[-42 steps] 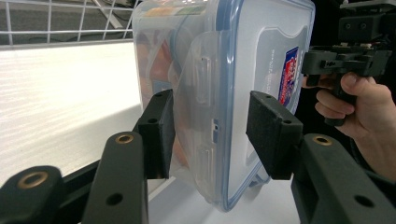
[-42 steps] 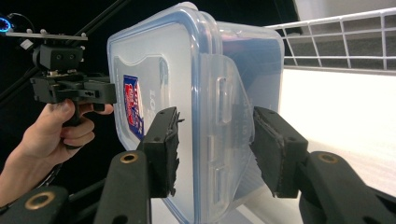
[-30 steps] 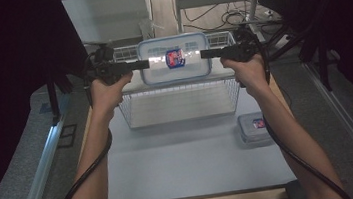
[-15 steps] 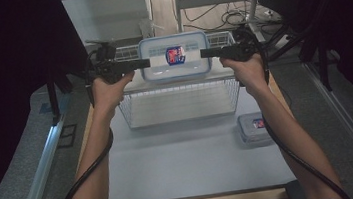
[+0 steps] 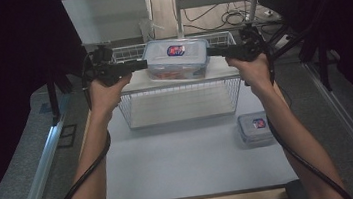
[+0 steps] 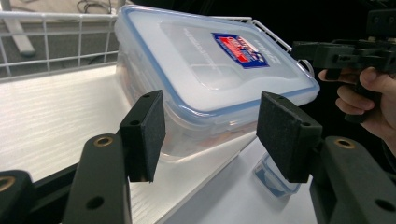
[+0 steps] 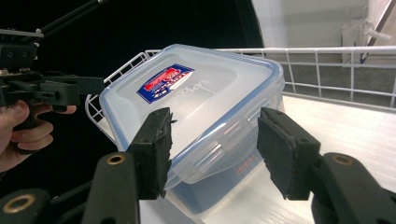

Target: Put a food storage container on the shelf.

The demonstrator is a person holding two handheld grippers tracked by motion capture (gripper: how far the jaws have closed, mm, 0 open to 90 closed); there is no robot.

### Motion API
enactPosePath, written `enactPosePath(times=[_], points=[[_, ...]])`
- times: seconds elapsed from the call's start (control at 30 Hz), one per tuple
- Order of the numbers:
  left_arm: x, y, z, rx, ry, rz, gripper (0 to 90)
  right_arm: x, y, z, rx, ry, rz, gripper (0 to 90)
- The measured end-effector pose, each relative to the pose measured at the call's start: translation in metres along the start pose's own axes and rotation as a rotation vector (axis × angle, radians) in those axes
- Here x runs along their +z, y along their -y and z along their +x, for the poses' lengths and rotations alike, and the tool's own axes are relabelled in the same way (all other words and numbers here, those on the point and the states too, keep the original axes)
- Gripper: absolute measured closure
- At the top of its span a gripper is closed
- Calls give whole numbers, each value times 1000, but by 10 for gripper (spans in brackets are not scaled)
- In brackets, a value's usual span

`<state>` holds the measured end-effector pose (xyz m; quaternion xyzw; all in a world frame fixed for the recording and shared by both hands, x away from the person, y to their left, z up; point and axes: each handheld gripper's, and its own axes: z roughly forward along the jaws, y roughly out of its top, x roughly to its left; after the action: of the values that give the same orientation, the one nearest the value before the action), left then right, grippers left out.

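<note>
Left gripper [image 5: 136, 65] and right gripper [image 5: 215, 51] flanked box [image 5: 176, 58] at short ends, long axis running between them; jaws half-open, pads off walls, having just moved. Box sat atop wire rack [image 5: 180, 95].

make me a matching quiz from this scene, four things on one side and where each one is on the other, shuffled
Things:
1. large lidded container
2. small lidded container
3. left gripper
4. right gripper

Places:
A. at the large container's right end, fingers open
B. on the white table, right of the wire rack
C. on top of the wire rack, between both grippers
D. at the large container's left end, fingers open

Pairs: 1-C, 2-B, 3-D, 4-A
</note>
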<state>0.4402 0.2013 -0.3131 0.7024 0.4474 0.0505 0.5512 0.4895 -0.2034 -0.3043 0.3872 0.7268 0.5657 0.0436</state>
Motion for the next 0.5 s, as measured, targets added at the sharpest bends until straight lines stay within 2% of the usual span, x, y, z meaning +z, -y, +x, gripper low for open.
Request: enactPosePath(times=[0.07,0.1,0.17,0.27,0.33,0.37,0.43,0.5], points=[[-2,3,-3,25,-1,-9,395,-2,0,1,-12,2,1,484],[-3,5,-5,46,-4,-17,341,-6,2,5,-40,6,-4,530],[-5,10,-8,94,-15,-40,311,-9,2,7,-56,8,-5,561],[-10,18,-13,150,-26,-66,248,-17,8,14,-104,15,-7,709],[-13,23,-15,170,-39,-77,215,-21,17,20,-140,7,-6,831],[-15,26,-16,180,-42,-83,191,-21,25,26,-178,6,6,892],[-18,34,-17,198,-49,-97,177,-20,29,29,-193,2,17,893],[-22,46,-19,213,-47,-116,129,-10,42,37,-237,-6,61,894]])
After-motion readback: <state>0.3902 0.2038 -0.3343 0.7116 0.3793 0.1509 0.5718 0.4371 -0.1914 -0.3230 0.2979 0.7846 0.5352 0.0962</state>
